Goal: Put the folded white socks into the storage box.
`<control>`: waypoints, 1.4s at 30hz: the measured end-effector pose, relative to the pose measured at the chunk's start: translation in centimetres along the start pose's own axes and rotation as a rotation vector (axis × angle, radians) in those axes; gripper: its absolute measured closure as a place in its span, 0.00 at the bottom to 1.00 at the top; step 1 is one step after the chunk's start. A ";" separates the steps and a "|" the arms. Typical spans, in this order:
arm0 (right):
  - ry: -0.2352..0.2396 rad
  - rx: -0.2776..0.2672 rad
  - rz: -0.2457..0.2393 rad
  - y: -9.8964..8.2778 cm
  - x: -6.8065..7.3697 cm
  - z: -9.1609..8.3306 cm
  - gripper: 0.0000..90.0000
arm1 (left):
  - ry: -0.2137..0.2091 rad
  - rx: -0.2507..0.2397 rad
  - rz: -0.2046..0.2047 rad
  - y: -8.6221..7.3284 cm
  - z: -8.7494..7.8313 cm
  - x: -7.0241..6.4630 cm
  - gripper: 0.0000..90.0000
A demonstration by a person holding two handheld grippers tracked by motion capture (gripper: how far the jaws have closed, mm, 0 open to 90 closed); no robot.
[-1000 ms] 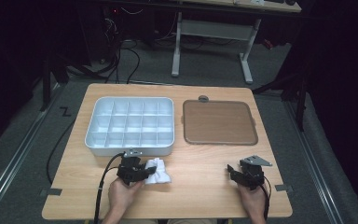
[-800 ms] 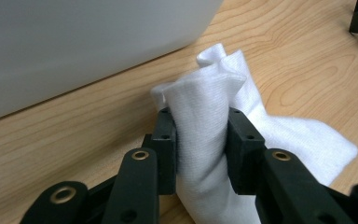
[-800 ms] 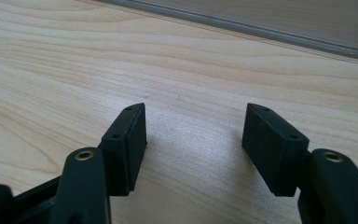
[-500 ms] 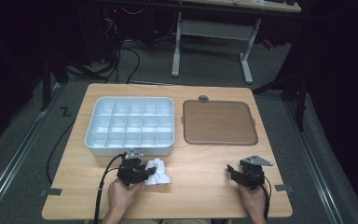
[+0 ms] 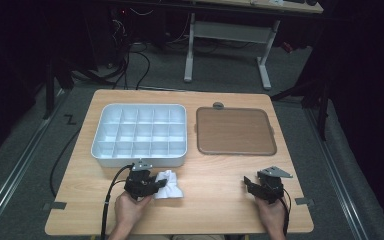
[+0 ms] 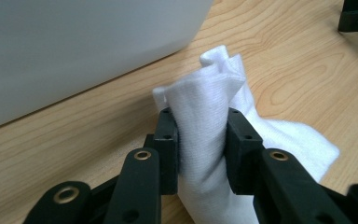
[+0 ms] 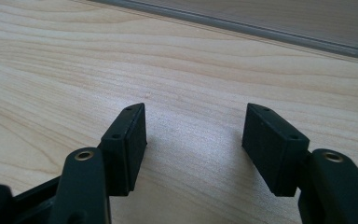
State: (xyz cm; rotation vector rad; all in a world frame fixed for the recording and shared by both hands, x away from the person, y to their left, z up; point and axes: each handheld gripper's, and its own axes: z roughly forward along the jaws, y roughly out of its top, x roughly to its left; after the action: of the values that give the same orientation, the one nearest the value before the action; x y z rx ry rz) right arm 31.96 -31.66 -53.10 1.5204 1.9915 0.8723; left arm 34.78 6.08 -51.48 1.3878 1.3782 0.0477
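left tool (image 5: 155, 184) low in the left hand (image 5: 130, 209), jaws pinched in. right tool (image 5: 255, 186) low in the right hand (image 5: 272, 217), jaws wide apart.

We've got open table (image 5: 215, 200) between our two hands; up ahead the white divided tray (image 5: 140, 134) and brown mat (image 5: 235, 131) block the far half.

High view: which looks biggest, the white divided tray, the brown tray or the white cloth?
1. white divided tray, about tied with
2. brown tray; too alike to rank surely.
3. white cloth, far smallest.
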 end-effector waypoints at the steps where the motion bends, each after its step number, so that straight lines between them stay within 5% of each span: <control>1: 0.001 0.000 -0.002 0.0 0.0 0.0 0.44 | -0.003 0.000 -0.002 0.0 0.0 0.0 0.78; 15: 0.006 0.001 -0.003 0.0 0.0 0.0 0.43 | -0.028 -0.004 -0.009 0.9 -1.1 -0.4 0.78; 42: 0.007 0.002 -0.009 0.0 0.0 0.0 0.42 | -0.091 -0.036 -0.097 3.6 -3.8 -0.2 0.78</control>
State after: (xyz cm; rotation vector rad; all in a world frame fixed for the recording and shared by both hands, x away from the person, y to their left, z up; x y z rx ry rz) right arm 31.97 -31.64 -53.11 1.5104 2.0037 0.8731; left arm 34.51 9.50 -47.49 1.2764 1.3598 -0.0534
